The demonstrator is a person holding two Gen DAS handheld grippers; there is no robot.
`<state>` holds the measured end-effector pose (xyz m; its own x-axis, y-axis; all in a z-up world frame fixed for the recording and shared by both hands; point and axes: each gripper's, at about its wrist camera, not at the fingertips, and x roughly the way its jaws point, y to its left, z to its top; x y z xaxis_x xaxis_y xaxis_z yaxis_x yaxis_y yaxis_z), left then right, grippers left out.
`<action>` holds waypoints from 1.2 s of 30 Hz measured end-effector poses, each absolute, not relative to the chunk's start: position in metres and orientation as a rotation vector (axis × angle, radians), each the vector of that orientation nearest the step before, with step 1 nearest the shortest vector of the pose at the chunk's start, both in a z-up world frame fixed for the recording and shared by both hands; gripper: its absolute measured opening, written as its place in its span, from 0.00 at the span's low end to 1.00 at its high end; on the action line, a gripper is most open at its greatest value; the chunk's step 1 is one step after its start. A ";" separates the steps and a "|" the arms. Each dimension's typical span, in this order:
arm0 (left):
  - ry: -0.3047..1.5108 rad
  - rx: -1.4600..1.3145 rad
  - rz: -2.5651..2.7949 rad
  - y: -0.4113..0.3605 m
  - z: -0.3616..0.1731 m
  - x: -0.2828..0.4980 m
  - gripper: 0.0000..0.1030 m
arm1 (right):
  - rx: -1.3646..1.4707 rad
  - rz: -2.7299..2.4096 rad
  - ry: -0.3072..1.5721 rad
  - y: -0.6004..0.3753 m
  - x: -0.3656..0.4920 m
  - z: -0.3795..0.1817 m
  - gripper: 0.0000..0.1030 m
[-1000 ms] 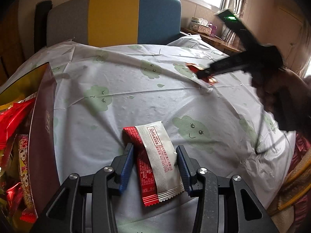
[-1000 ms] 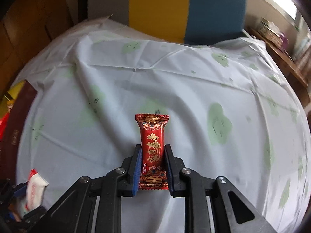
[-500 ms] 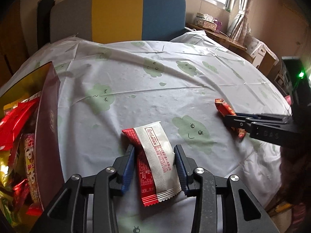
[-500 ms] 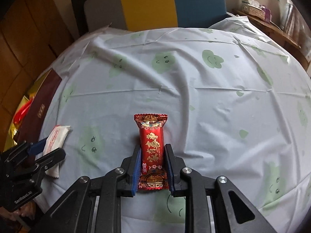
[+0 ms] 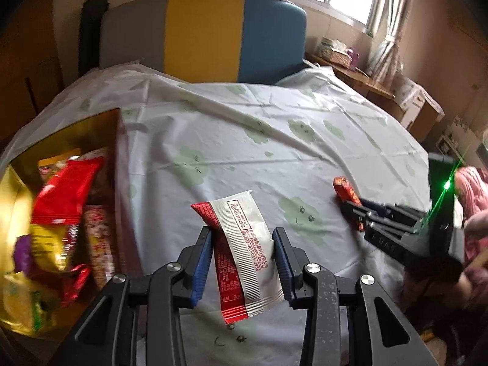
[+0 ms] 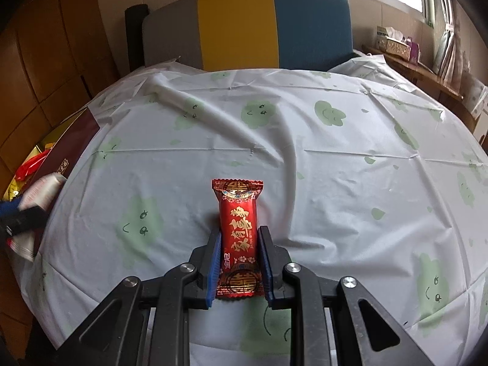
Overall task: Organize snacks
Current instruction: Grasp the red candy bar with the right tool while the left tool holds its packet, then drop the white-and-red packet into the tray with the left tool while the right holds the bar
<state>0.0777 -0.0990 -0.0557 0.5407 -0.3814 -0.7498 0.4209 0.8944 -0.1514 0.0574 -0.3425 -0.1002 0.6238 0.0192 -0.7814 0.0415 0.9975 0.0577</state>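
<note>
My left gripper (image 5: 242, 238) is shut on a white and red snack packet (image 5: 244, 253), held clear of the cloth-covered table (image 5: 231, 140). To its left stands a gold-lined box (image 5: 64, 134) with dark red walls, full of bright snack packs (image 5: 65, 195). My right gripper (image 6: 239, 238) is shut on a red foil snack with gold characters (image 6: 239, 231), just above the table's near side. In the left wrist view the right gripper (image 5: 350, 204) comes in from the right with that red snack (image 5: 344, 187). The left gripper (image 6: 12, 207) with its white packet (image 6: 44, 187) shows blurred at the right wrist view's left edge.
A chair back (image 6: 244, 27) in grey, yellow and blue stands behind the table. A wooden shelf with a tissue box (image 5: 334, 50) runs under the window at the right. A hand and pink sleeve (image 5: 472, 195) show at the right edge. Wooden panels (image 6: 45, 61) line the left wall.
The left gripper's jaws have closed on the white and red packet and lifted it off the cloth, with the box now fuller in view. The right gripper has swung across toward the near side.
</note>
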 end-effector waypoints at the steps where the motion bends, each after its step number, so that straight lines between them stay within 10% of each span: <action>1: 0.876 0.043 -0.470 -0.096 -0.052 0.077 0.39 | 0.071 -0.014 0.893 -0.342 0.057 -0.101 0.22; 36: 0.802 -0.043 -0.196 0.015 -0.010 0.067 0.39 | 0.063 -0.026 0.861 -0.340 0.052 -0.102 0.22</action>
